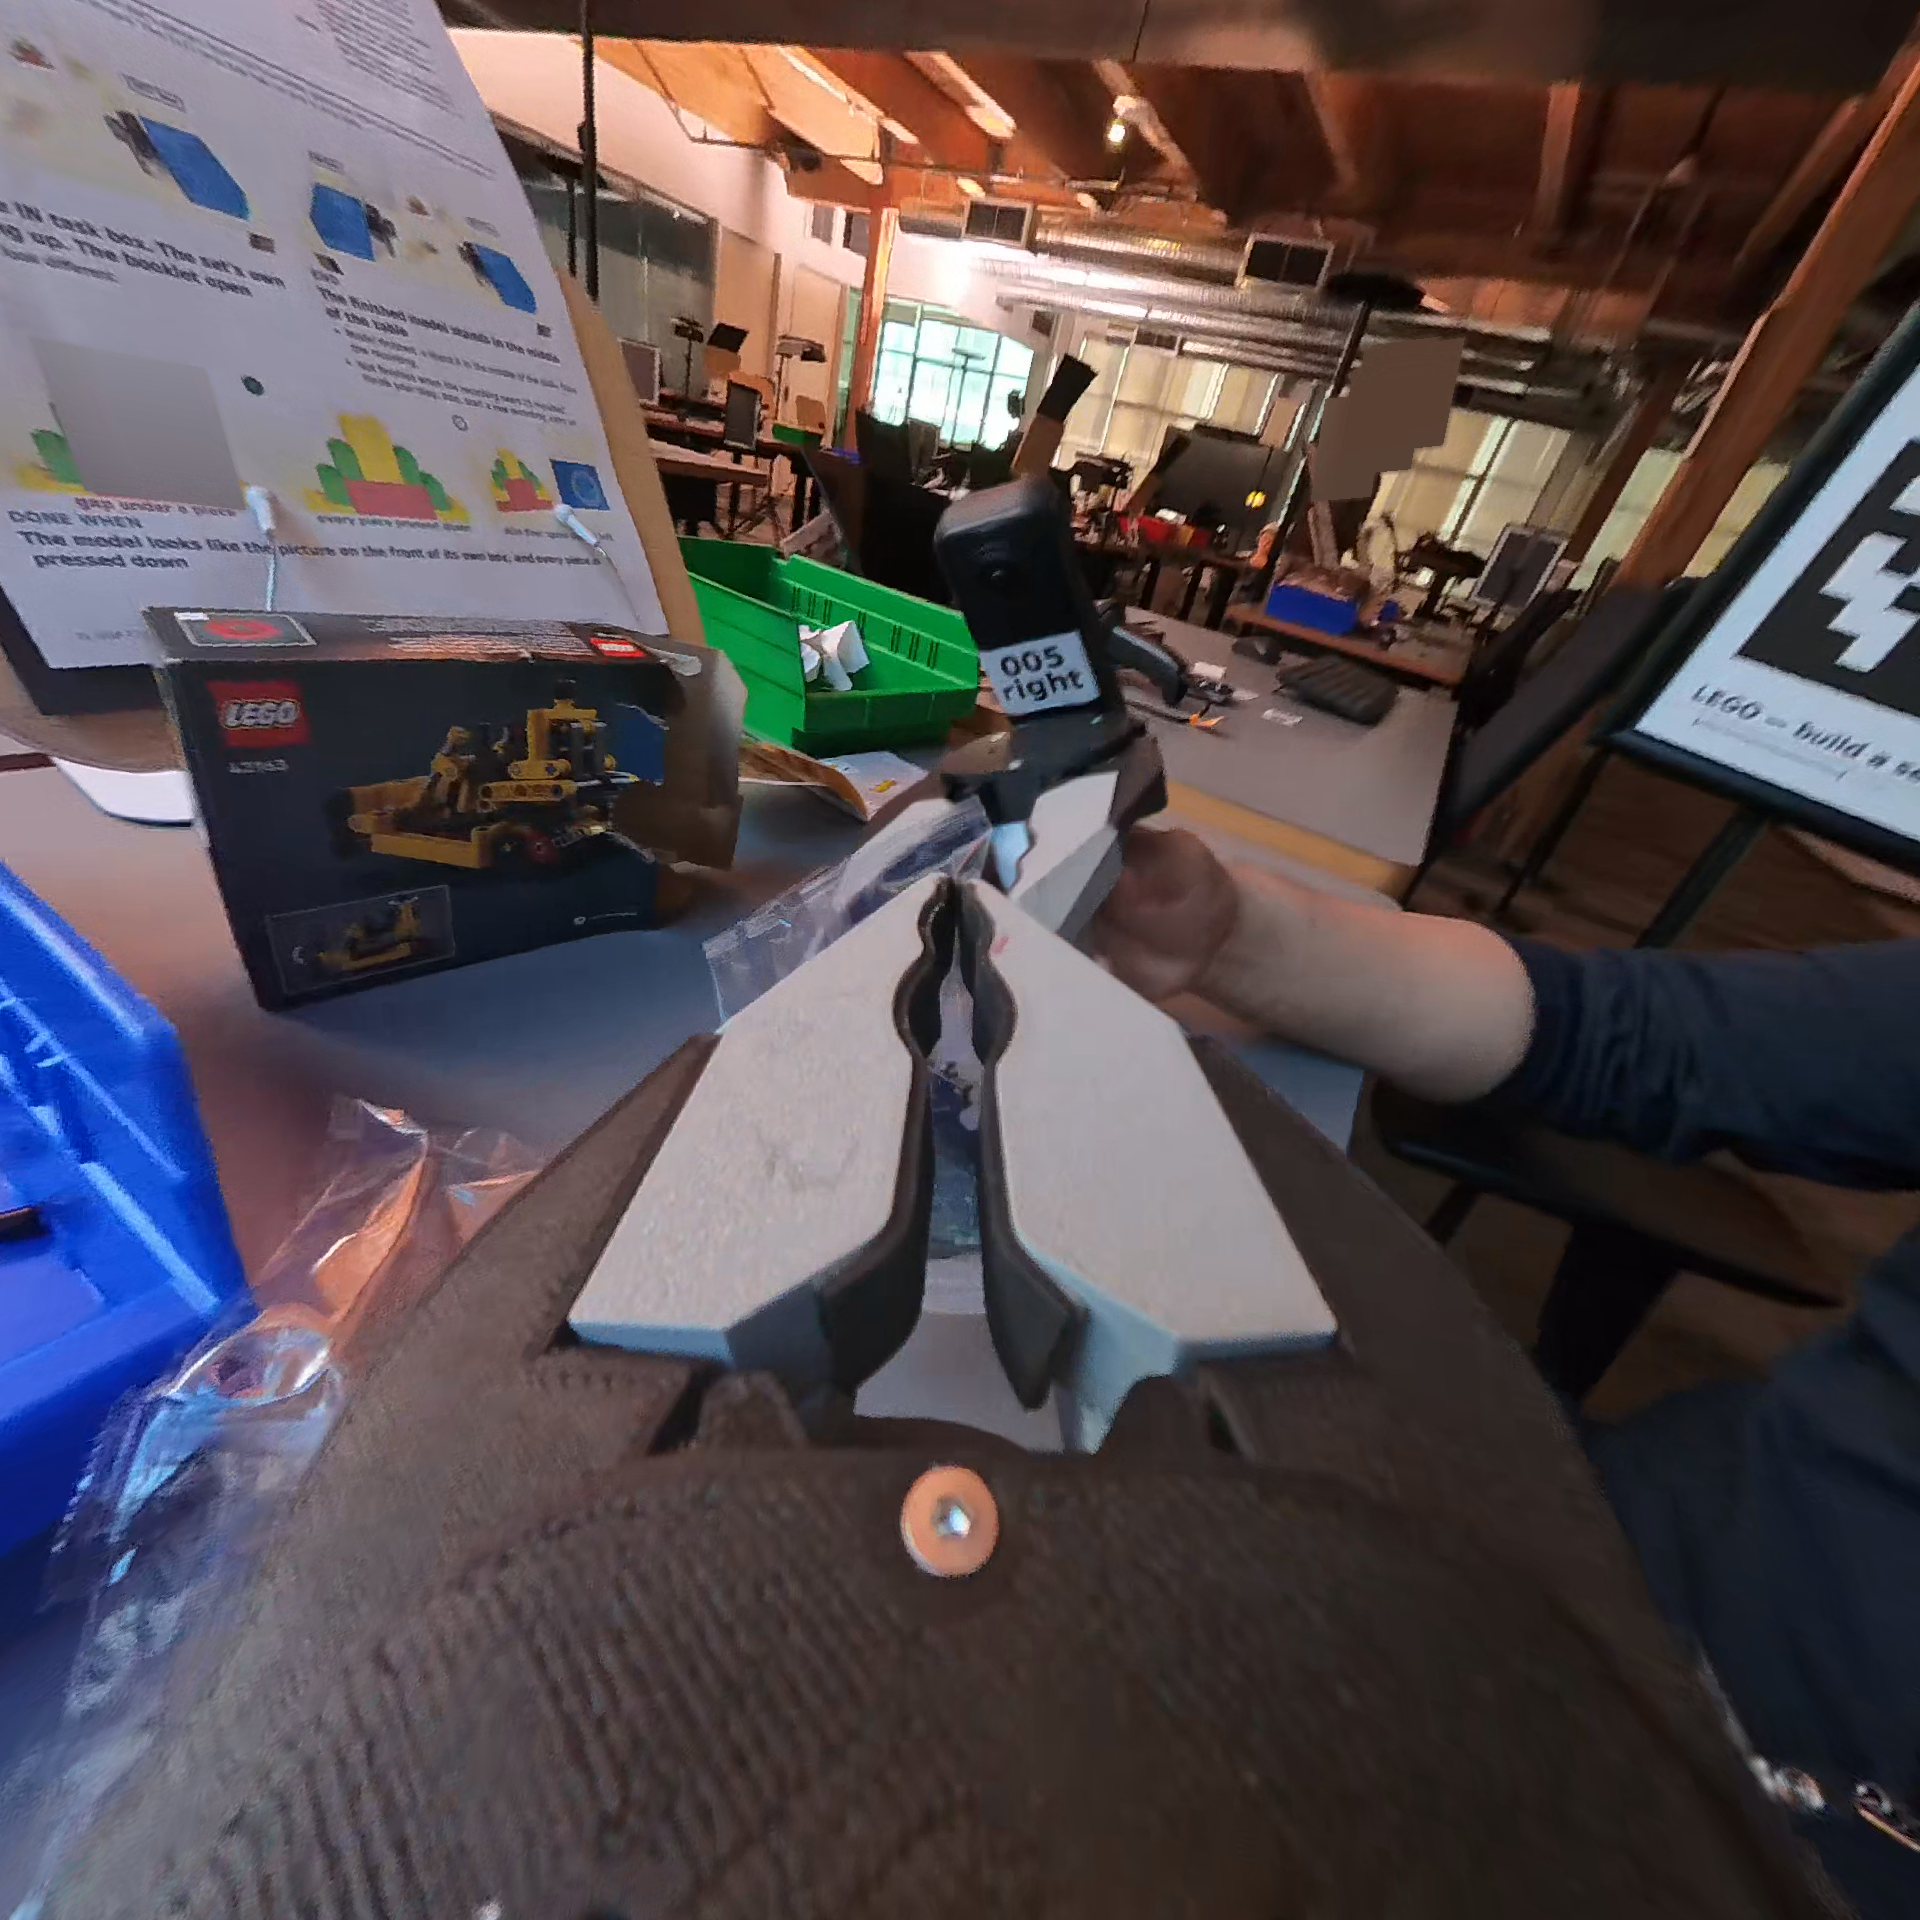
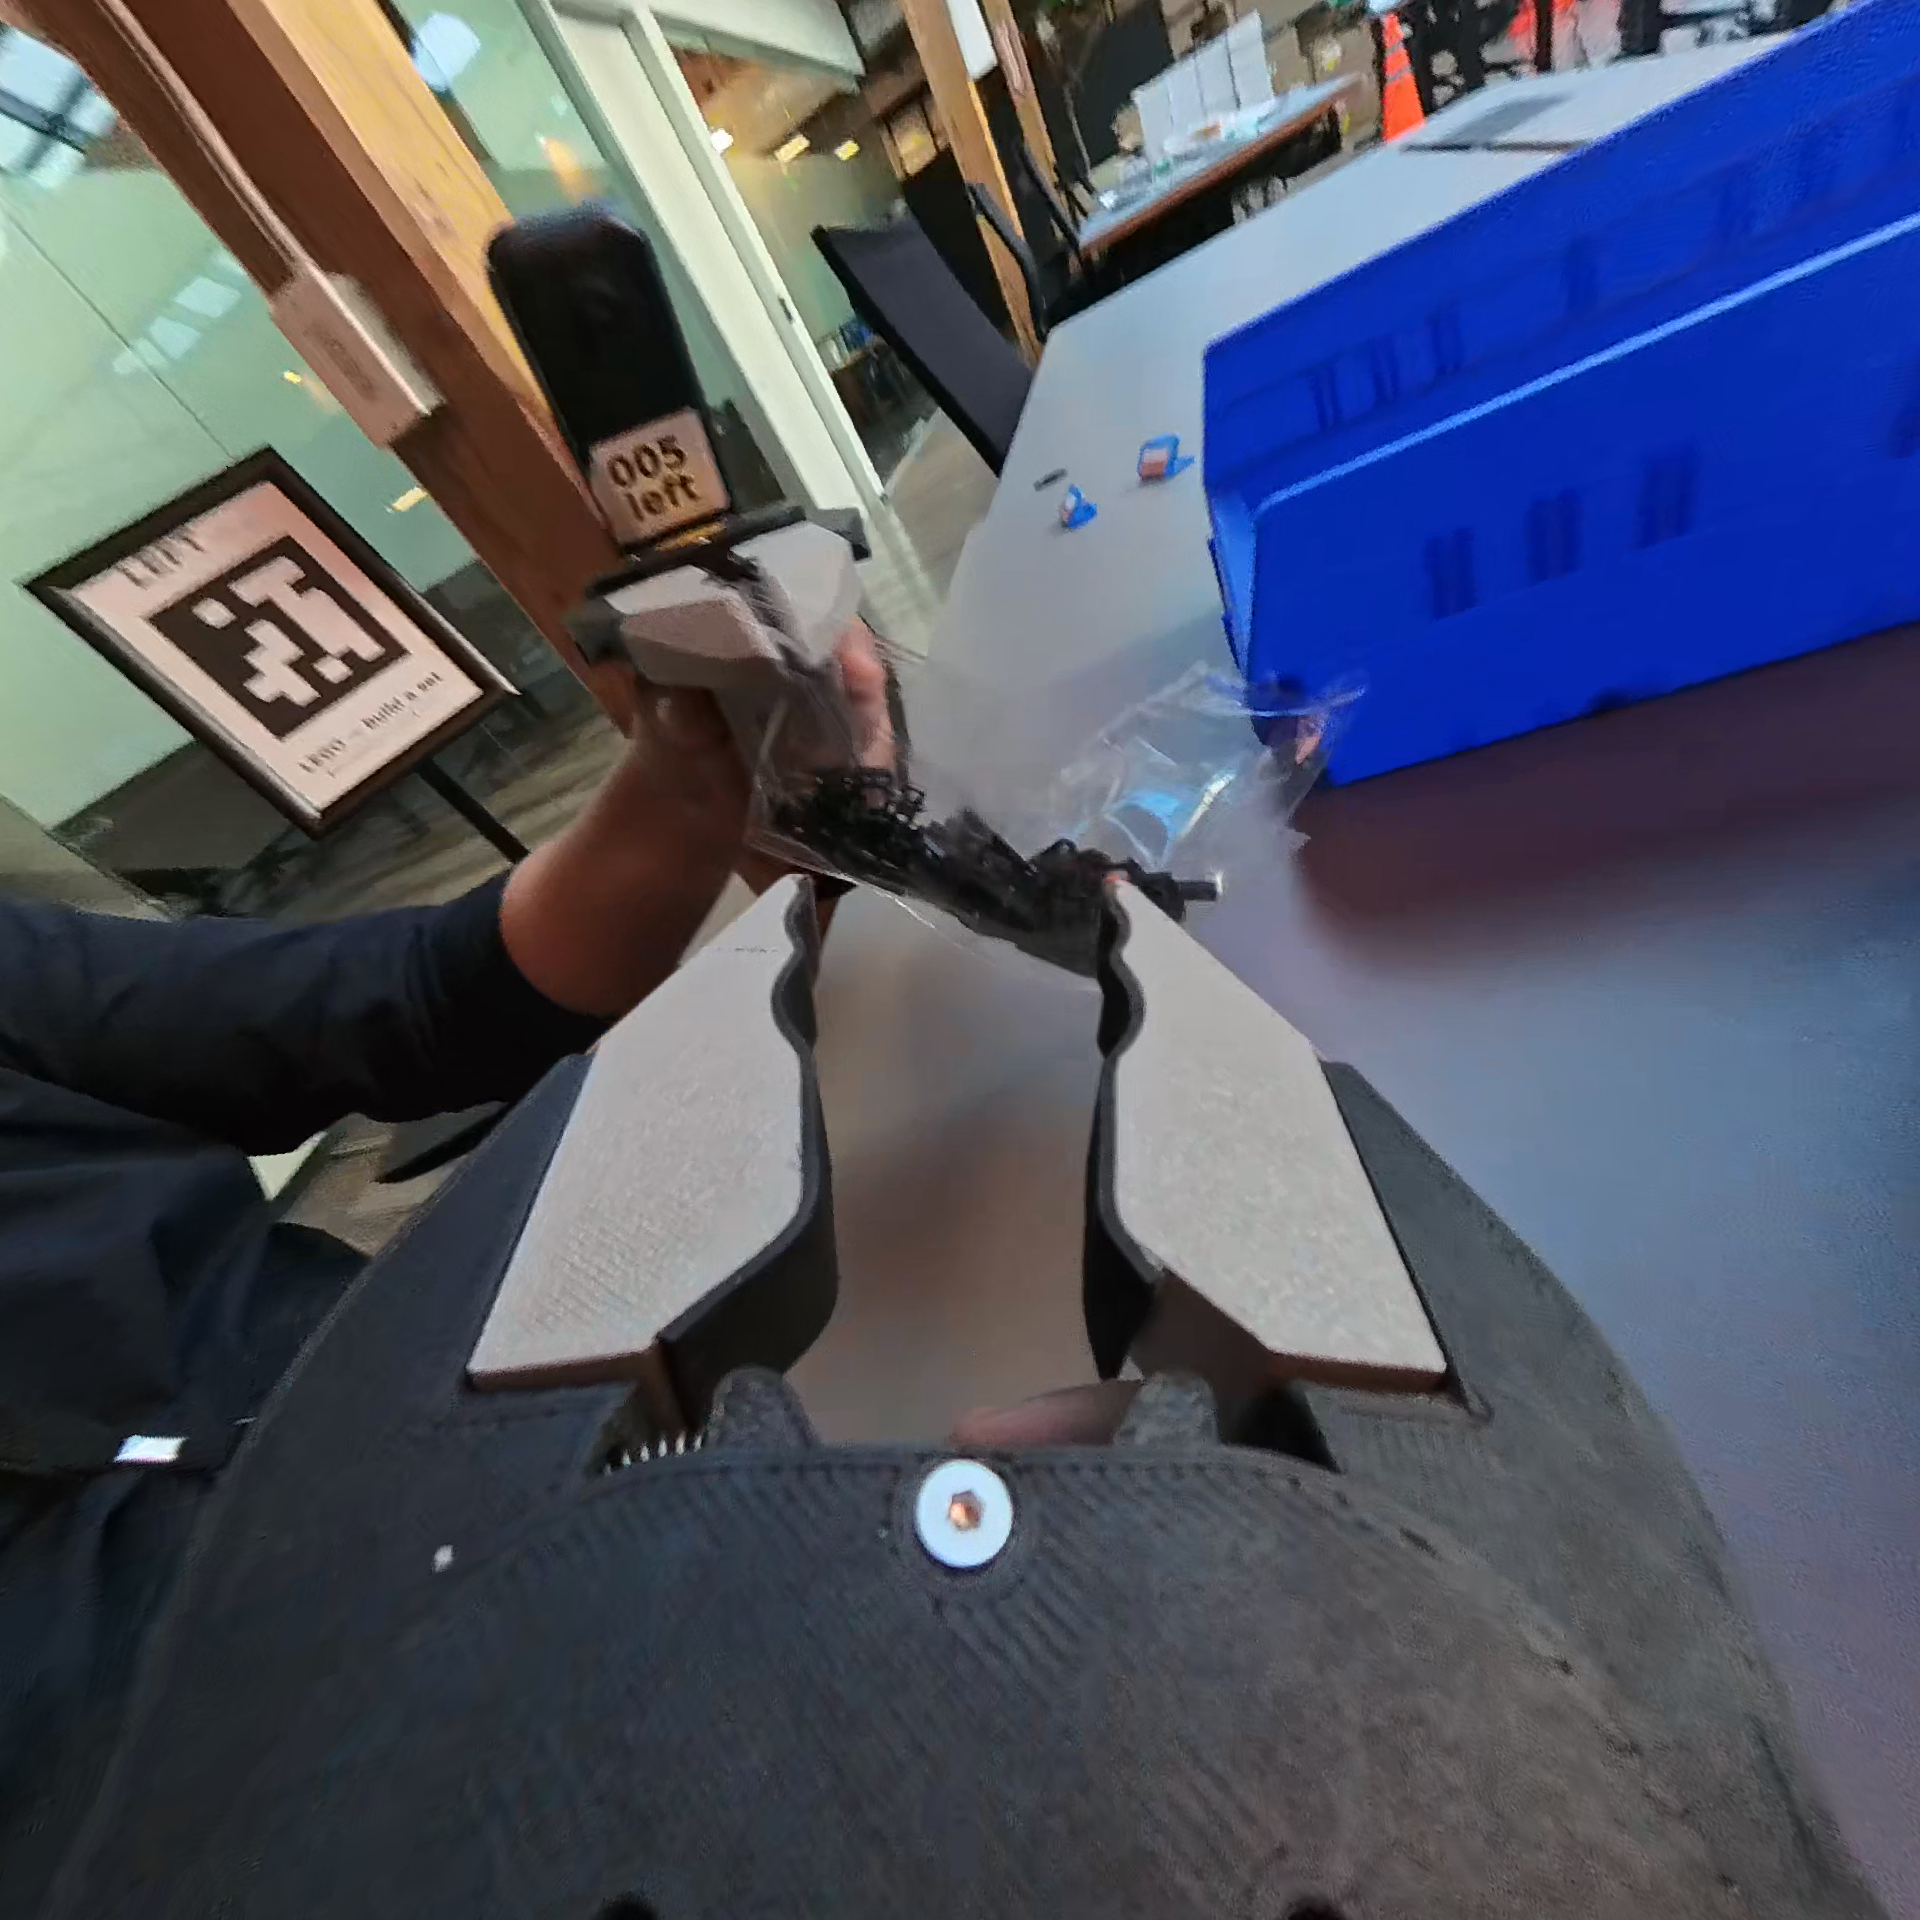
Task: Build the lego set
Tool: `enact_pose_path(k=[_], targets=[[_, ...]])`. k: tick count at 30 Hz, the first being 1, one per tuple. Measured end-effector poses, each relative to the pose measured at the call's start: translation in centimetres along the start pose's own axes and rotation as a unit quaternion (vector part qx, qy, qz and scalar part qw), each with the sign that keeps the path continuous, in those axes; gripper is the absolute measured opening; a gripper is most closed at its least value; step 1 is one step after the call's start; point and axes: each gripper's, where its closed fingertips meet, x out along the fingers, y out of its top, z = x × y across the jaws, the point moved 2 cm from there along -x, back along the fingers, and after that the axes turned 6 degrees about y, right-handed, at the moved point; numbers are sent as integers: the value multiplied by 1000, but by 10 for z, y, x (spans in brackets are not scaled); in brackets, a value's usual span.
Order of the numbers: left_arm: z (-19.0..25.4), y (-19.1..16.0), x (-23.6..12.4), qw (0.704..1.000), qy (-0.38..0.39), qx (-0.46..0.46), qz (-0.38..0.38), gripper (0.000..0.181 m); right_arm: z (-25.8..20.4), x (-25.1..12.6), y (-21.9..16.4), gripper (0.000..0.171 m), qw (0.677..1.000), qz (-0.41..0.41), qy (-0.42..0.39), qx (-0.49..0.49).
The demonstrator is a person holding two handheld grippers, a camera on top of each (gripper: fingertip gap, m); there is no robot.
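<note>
My left gripper (image 1: 958, 904) is shut on the top of a clear plastic bag (image 1: 831, 914) and holds it above the grey table (image 1: 540, 1029). In the right wrist view the left gripper (image 2: 769, 623) hangs the bag (image 2: 935, 852), which holds small black pieces, just ahead of my right gripper (image 2: 961, 914). The right gripper is open, its jaws wide apart, with the bag's lower end at its right fingertip (image 2: 1127, 935). In the left wrist view the right gripper (image 1: 1013, 852) sits just beyond the left fingertips. The dark set box (image 1: 447, 800) stands to the left.
A blue bin (image 1: 94, 1143) (image 2: 1558, 468) is close on one side, with a second clear bag (image 1: 260, 1351) (image 2: 1184, 748) beside it. A green bin (image 1: 831, 634) and an instruction sheet (image 1: 260, 312) stand behind the box. Small blue pieces (image 2: 1075, 509) lie farther off. The left gripper's tips are roughly 5 cm from the right gripper's.
</note>
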Motion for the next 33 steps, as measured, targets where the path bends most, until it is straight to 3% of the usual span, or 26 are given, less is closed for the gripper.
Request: enact_pose_path(k=[3,7,12,16,22,27,30,33], targets=[[14,4,2,998,-49,-13,29,0,6,7,-8,56,1000,-10,-9,22],[33,1,7,993,-109,-33,42,0,-3,13,-5,60,998,20,38,52],[46,5,6,977,-179,-93,73,0,-23,16,6,71,995,53,84,23],[53,5,5,966,-212,-122,82,0,-32,19,9,60,993,66,93,-4],[57,4,4,941,-269,-190,82,0,-43,22,12,60,991,79,101,-44],[56,-1,3,939,-273,-195,71,0,-46,19,15,34,988,86,65,-108],[60,-9,9,942,-272,-190,52,0,-51,17,17,4,985,95,69,-129],[62,-8,9,939,-282,-192,52,0,-53,16,19,0,985,96,77,-122]])
